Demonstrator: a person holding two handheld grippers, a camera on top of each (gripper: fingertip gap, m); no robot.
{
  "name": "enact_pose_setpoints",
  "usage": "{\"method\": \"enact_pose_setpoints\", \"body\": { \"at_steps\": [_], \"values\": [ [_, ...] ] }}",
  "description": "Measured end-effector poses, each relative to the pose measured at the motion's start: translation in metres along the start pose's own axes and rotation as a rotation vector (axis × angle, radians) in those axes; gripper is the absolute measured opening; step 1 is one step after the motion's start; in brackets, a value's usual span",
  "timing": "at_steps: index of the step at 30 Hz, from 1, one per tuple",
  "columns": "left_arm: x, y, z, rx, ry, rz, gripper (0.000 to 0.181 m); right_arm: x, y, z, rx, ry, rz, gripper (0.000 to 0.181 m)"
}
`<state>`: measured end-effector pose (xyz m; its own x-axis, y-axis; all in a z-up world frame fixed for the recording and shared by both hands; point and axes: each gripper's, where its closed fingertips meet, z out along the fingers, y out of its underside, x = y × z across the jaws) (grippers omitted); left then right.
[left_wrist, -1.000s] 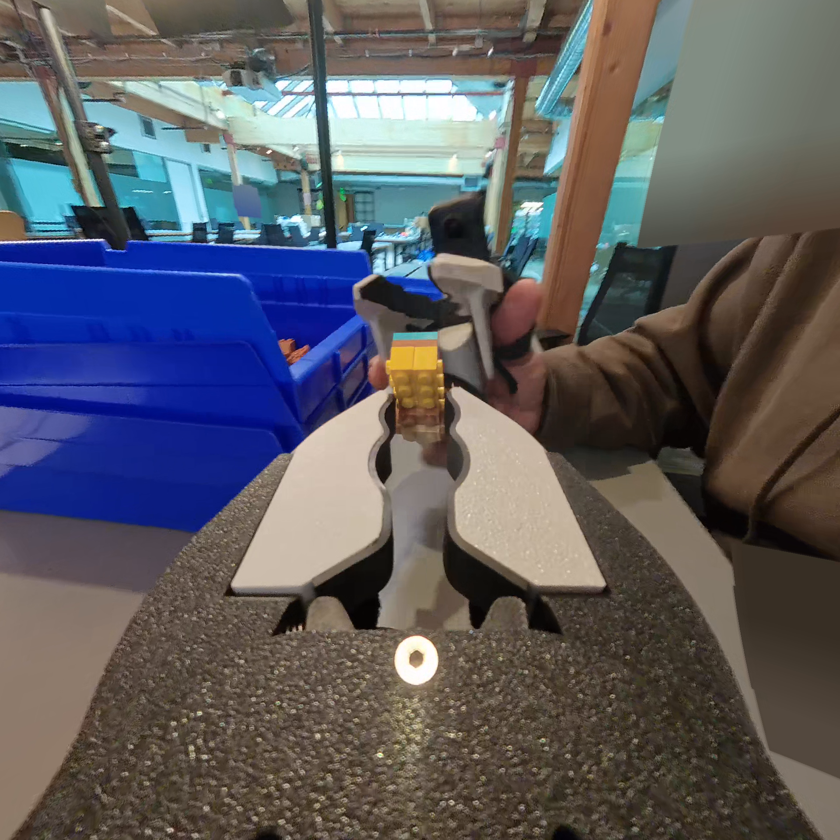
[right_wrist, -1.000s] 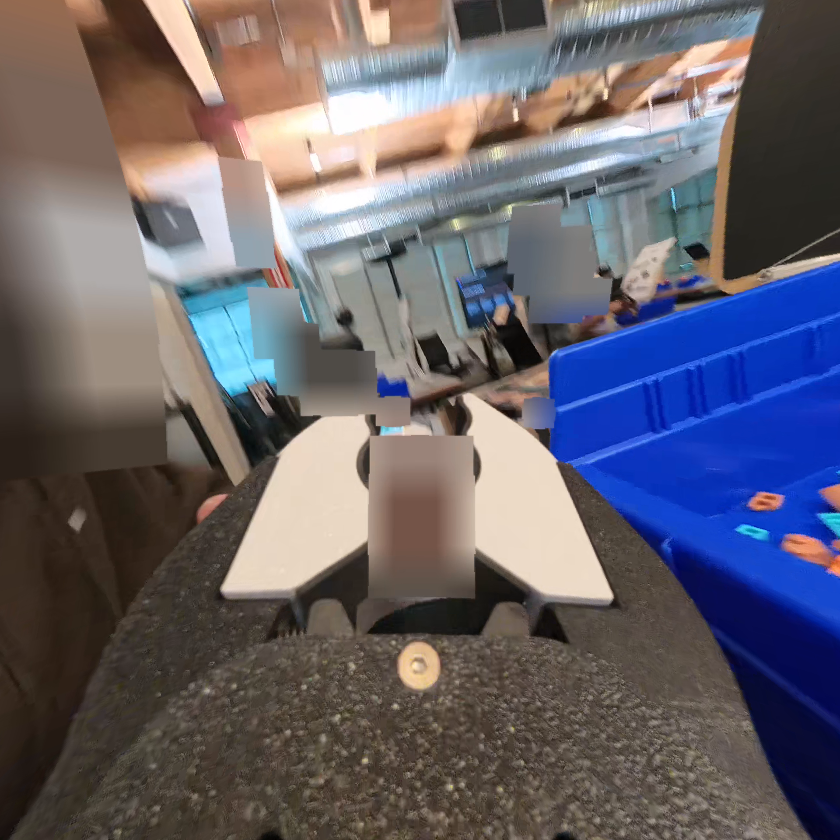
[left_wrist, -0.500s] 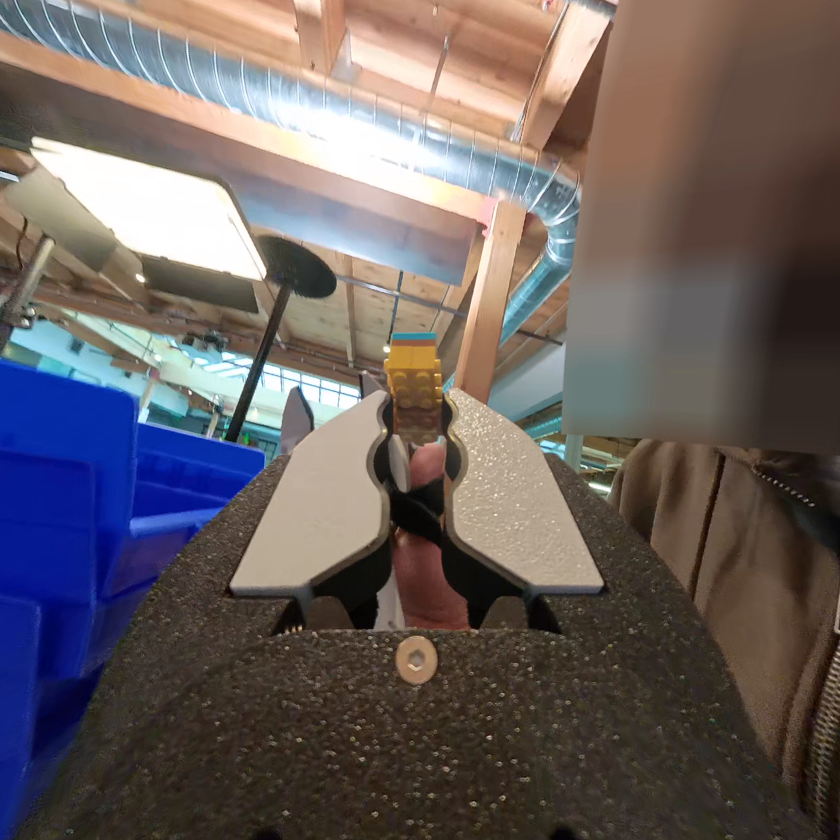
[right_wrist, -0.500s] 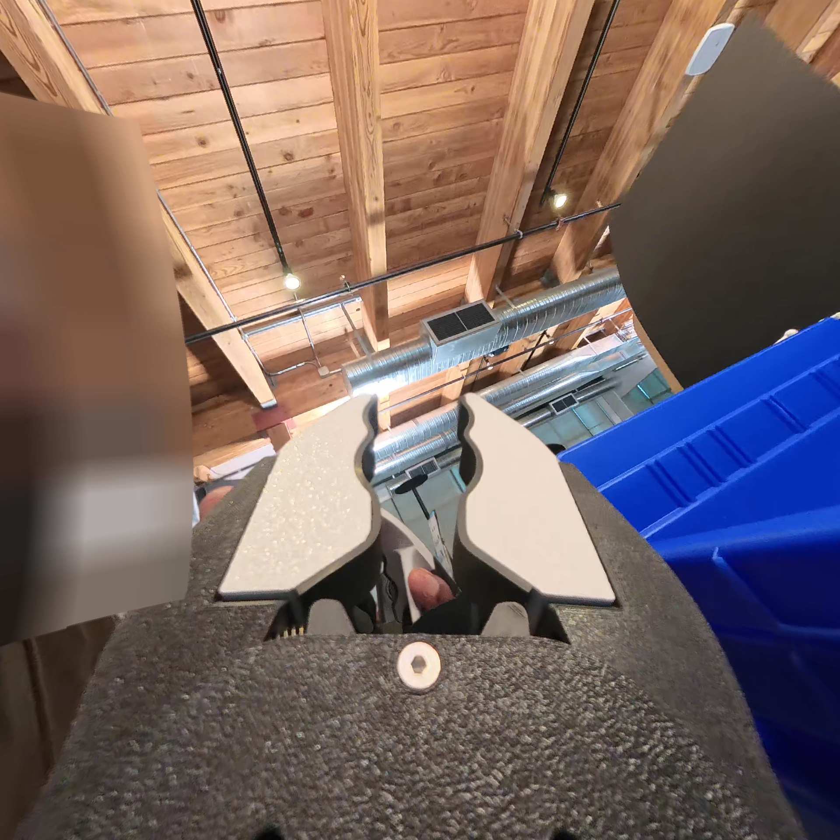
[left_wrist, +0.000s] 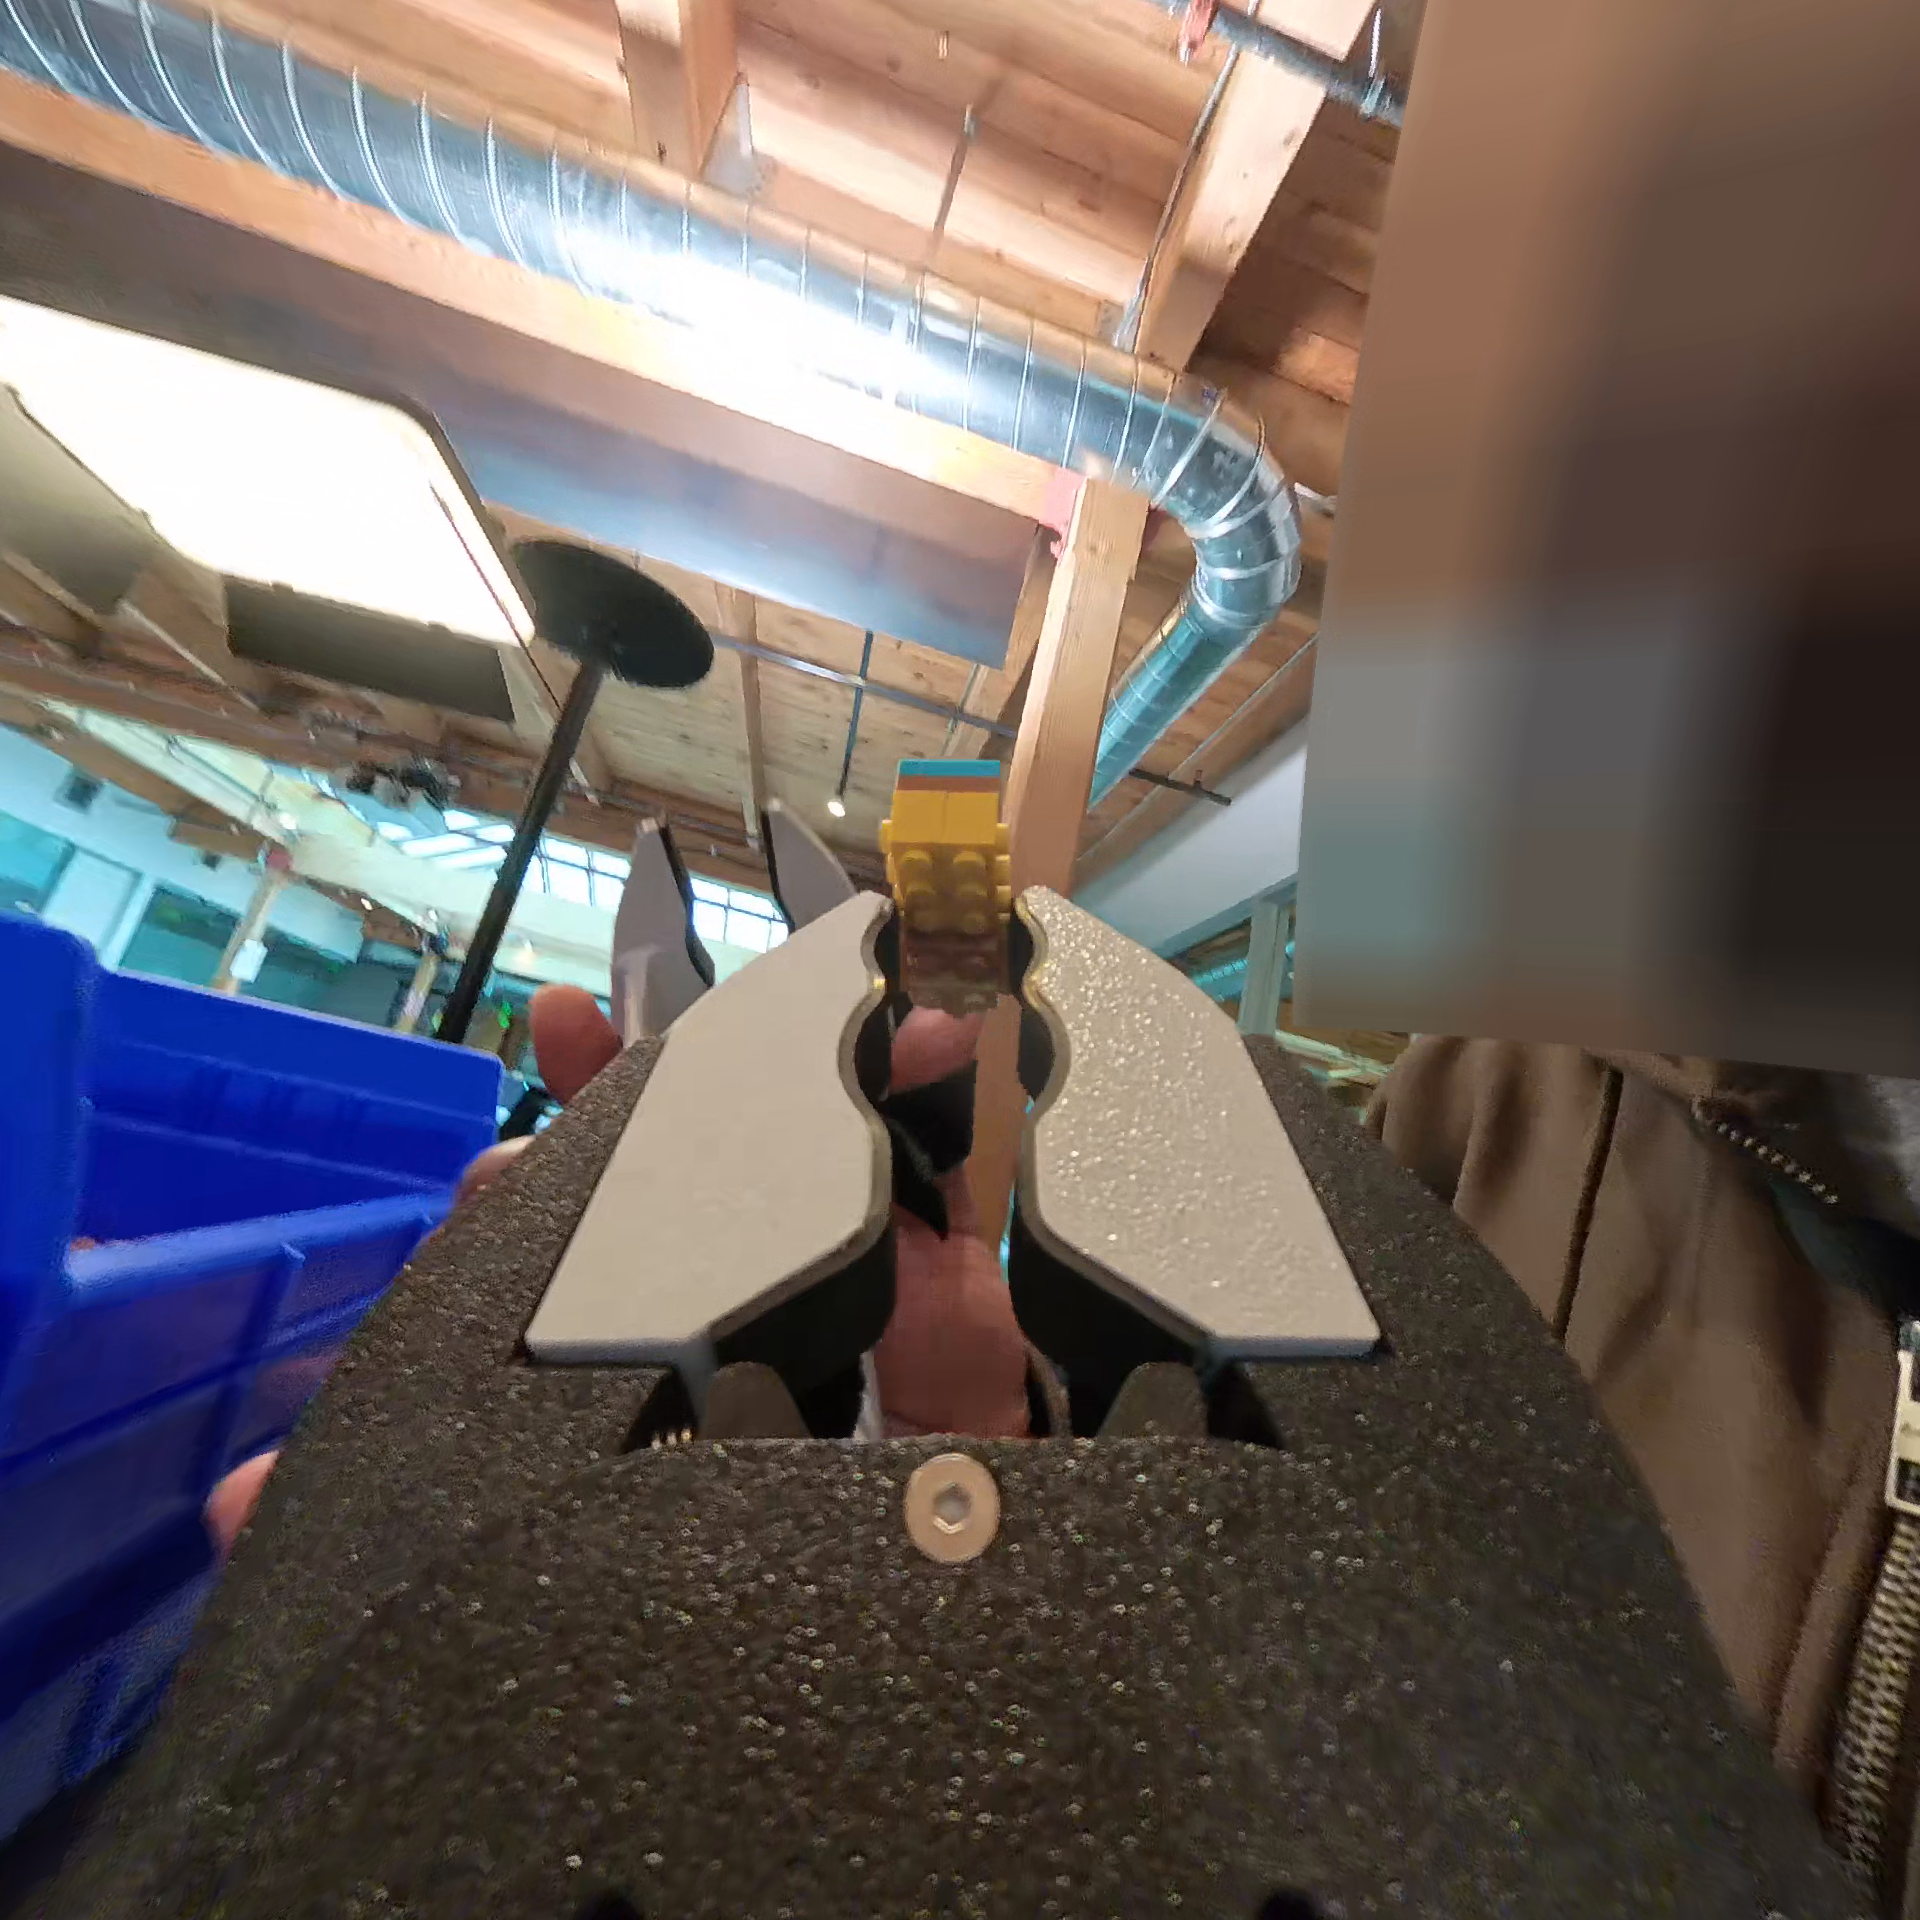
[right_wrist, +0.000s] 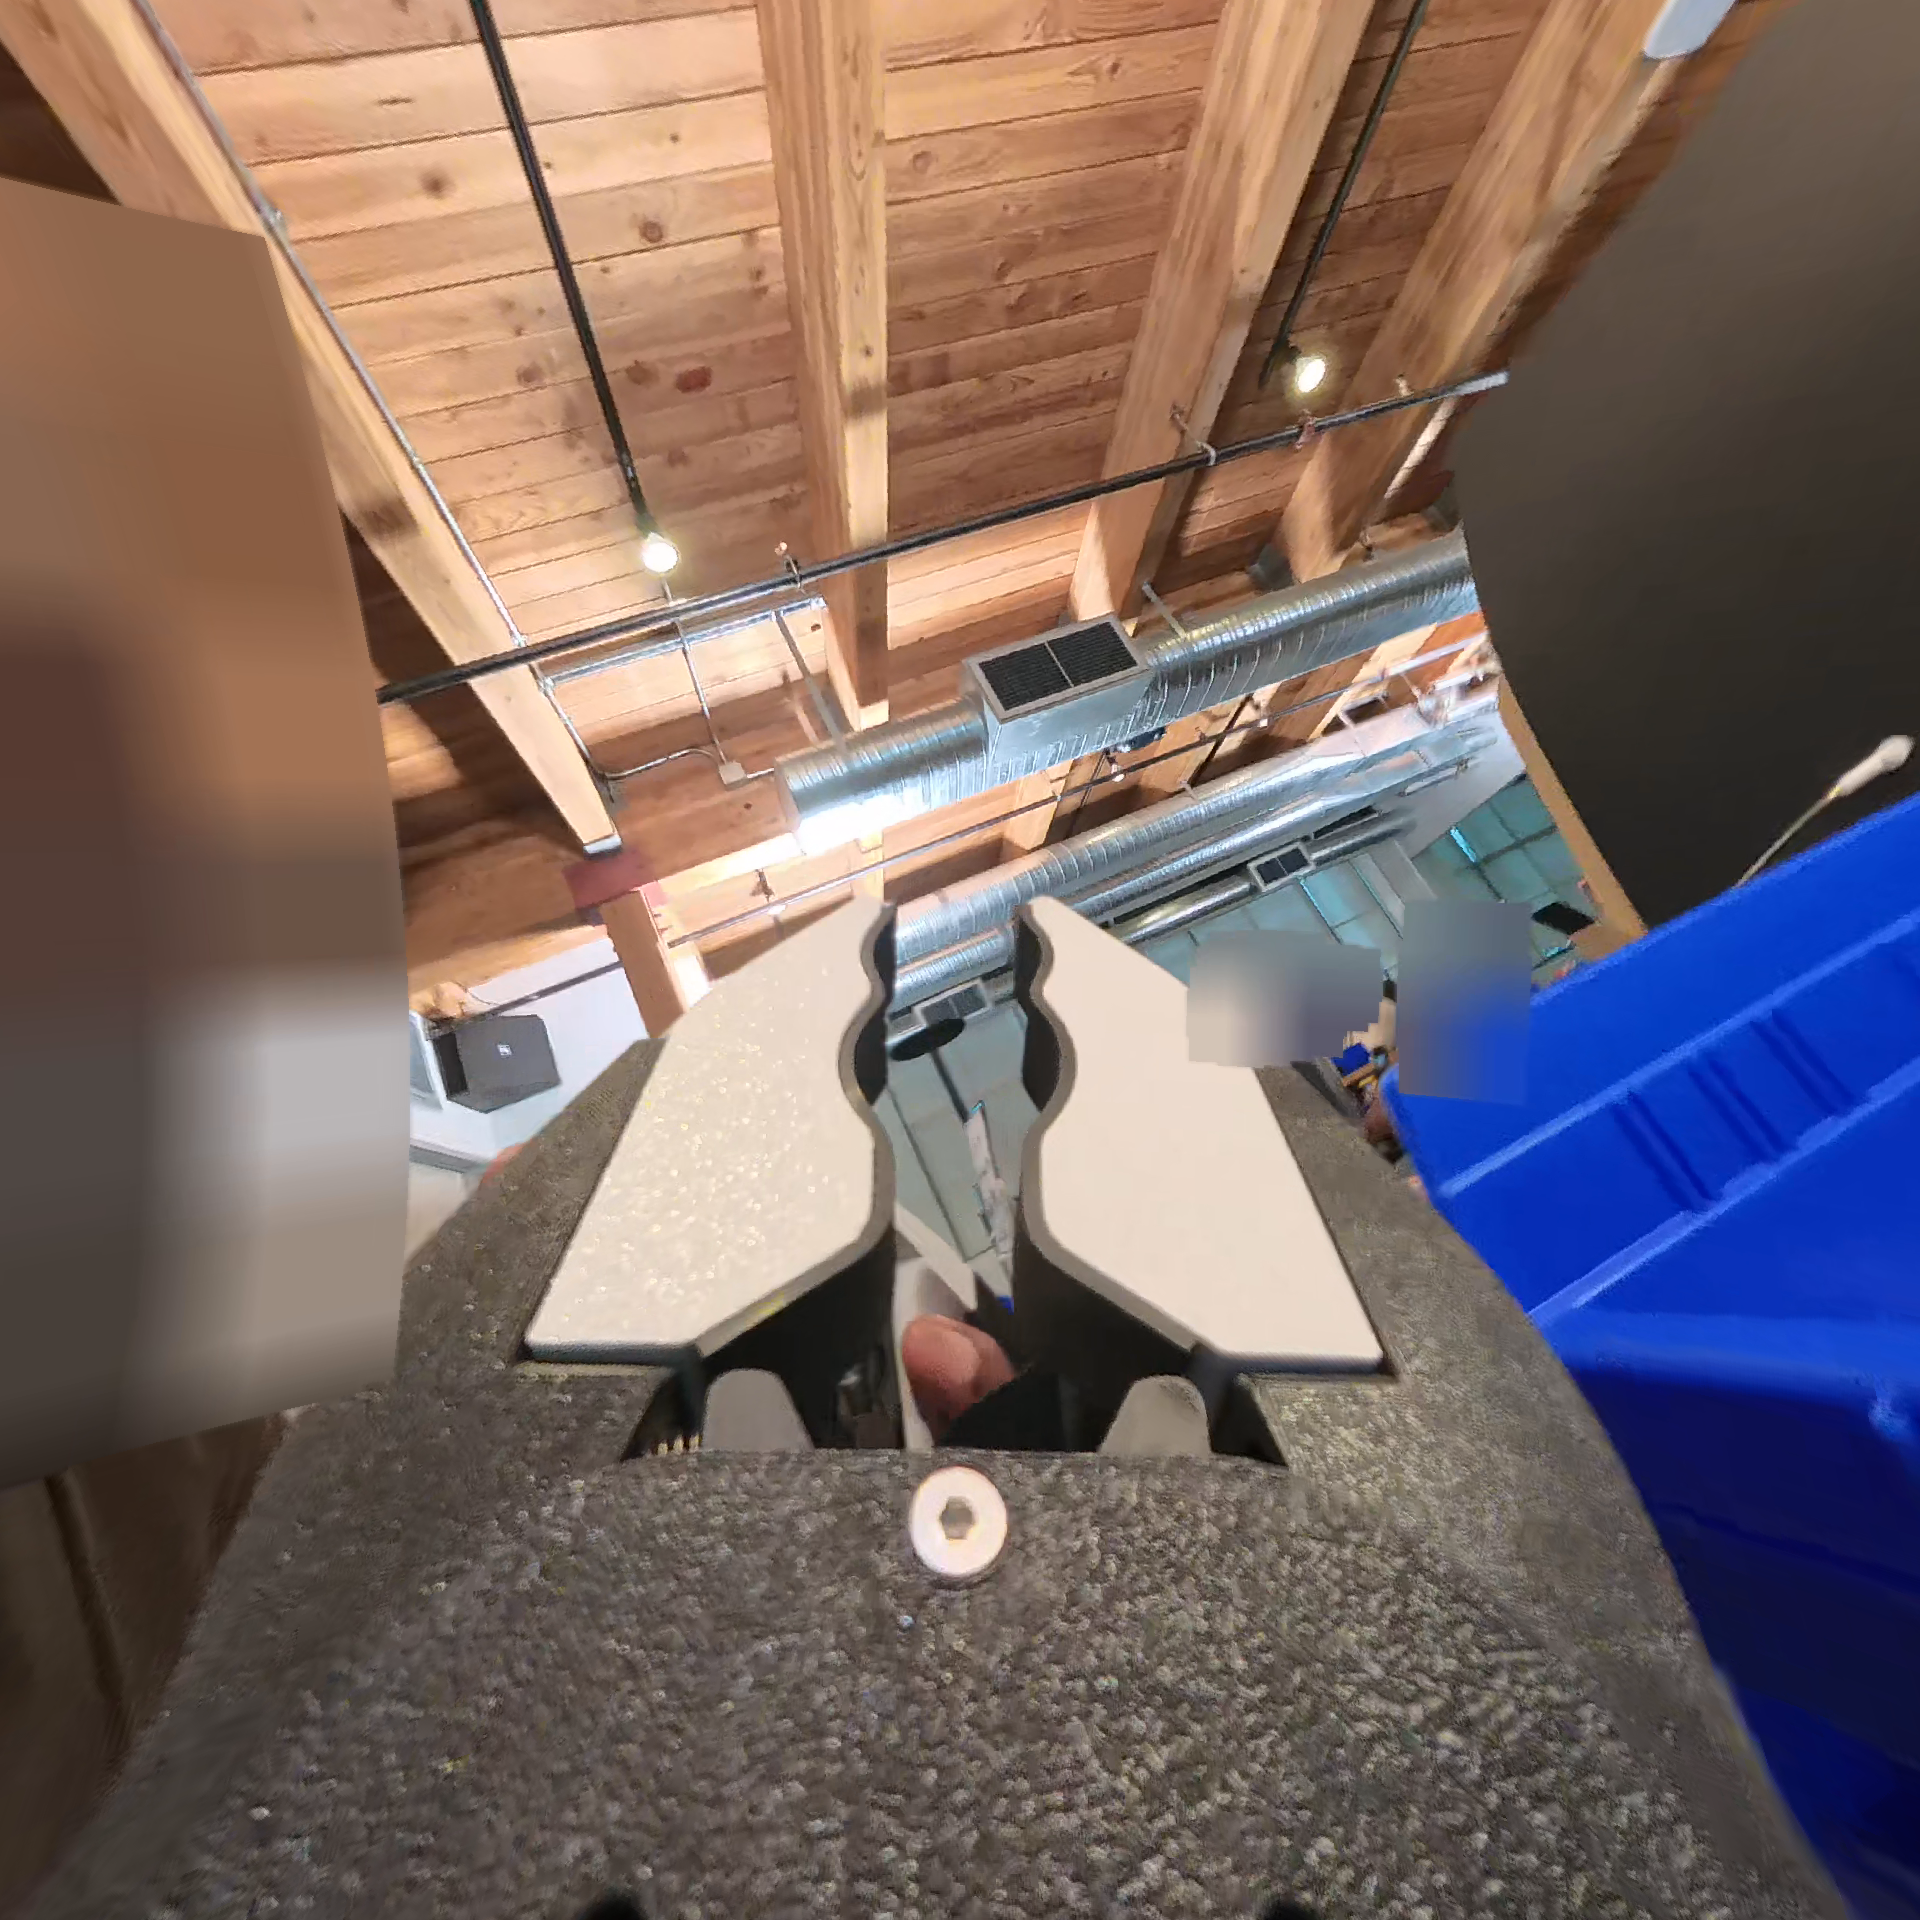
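Note:
My left gripper (left_wrist: 954, 909) is shut on a small stack of toy bricks (left_wrist: 951, 868): yellow studded bricks with thin teal and brown layers at the far end and a tan part between the fingertips. It points up at the wooden ceiling. My right gripper (right_wrist: 956, 914) also points up, its jaws a narrow gap apart with nothing between them. Its two fingers (left_wrist: 649, 914) show in the left wrist view, just left of the brick stack and apart from it. A person's hand (left_wrist: 951, 1330) shows below my left fingers.
A blue plastic bin stands at the left in the left wrist view (left_wrist: 208, 1195) and at the right in the right wrist view (right_wrist: 1714, 1143). A person's brown jacket (left_wrist: 1662, 1351) is close on the right. A black pole with a disc (left_wrist: 613, 629) rises behind. Left tips to right tips: about 8 cm.
Both grippers have tilted up from level toward the ceiling. The left one keeps its hold on the brick stack. The right gripper, at the stack's far end a second ago, is now off to its left.

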<state>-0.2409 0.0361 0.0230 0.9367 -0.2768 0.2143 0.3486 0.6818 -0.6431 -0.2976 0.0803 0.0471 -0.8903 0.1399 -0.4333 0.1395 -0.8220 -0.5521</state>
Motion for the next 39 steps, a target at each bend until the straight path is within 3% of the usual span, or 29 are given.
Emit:
{"method": "enact_pose_setpoints", "body": {
  "at_steps": [2, 5, 9, 17, 24, 29, 39],
  "values": [
    [-0.004, -0.013, -0.004, 0.023, -0.024, 0.028, 0.020, 0.004, -0.016, -0.002, 0.027, -0.013, -0.076, 0.020],
    [-0.025, -0.014, -0.016, -0.081, -0.139, 0.124, 0.020, 0.017, -0.033, -0.011, -0.012, 0.033, -0.421, 0.016],
    [-0.053, 0.002, -0.037, -0.361, -0.246, 0.303, 0.020, 0.033, 0.014, -0.029, -0.443, -0.056, -0.530, 0.014],
    [-0.072, 0.041, -0.061, -0.809, -0.246, 0.408, 0.020, 0.034, 0.075, -0.062, -0.819, -0.164, -0.538, 0.030],
    [-0.068, 0.067, -0.072, -0.934, -0.178, 0.390, 0.020, 0.044, 0.094, -0.079, -0.940, -0.138, -0.499, 0.027],
    [-0.067, 0.072, -0.075, -0.957, -0.162, 0.373, 0.020, 0.043, 0.103, -0.086, -0.998, -0.151, -0.470, 0.017],
    [-0.064, 0.076, -0.081, -0.980, -0.136, 0.289, 0.019, 0.041, 0.108, -0.094, -1.053, -0.143, -0.409, 0.016]
  ]
}}
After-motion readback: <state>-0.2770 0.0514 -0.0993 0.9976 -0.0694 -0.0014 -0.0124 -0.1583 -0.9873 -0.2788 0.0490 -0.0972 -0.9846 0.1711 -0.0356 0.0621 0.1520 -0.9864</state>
